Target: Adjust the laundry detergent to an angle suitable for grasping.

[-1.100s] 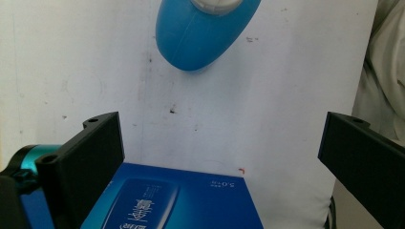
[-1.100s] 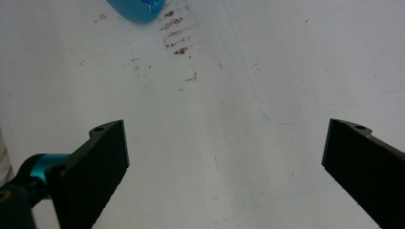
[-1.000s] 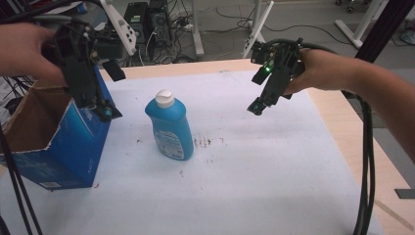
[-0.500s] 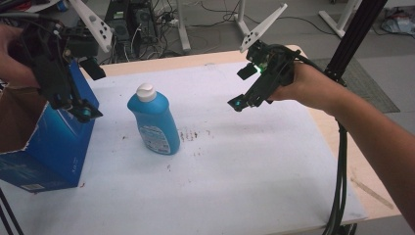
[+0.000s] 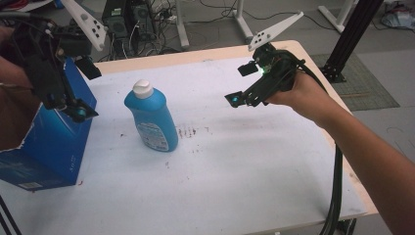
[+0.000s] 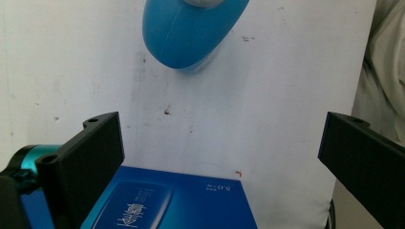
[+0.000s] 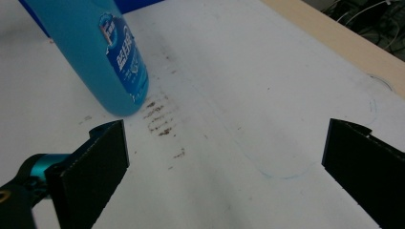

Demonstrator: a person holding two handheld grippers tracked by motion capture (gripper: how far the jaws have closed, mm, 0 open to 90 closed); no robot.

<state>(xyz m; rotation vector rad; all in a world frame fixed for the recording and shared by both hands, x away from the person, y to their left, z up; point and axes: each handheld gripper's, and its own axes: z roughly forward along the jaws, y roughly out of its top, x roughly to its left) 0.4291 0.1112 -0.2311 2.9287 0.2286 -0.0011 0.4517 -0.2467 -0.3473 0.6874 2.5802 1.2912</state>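
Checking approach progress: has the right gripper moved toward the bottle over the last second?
Yes. In the high view the right gripper now sits closer to the blue bottle, having shifted left across the white table, jaws open and holding nothing.

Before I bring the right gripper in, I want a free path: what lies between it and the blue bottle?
Nothing solid: in the high view, bare white tabletop with brown smudges separates right gripper and blue bottle.

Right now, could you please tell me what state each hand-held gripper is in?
Left hand-held gripper: open, holding nothing, above the blue box.
Right hand-held gripper: open, holding nothing, pointed toward the blue bottle.
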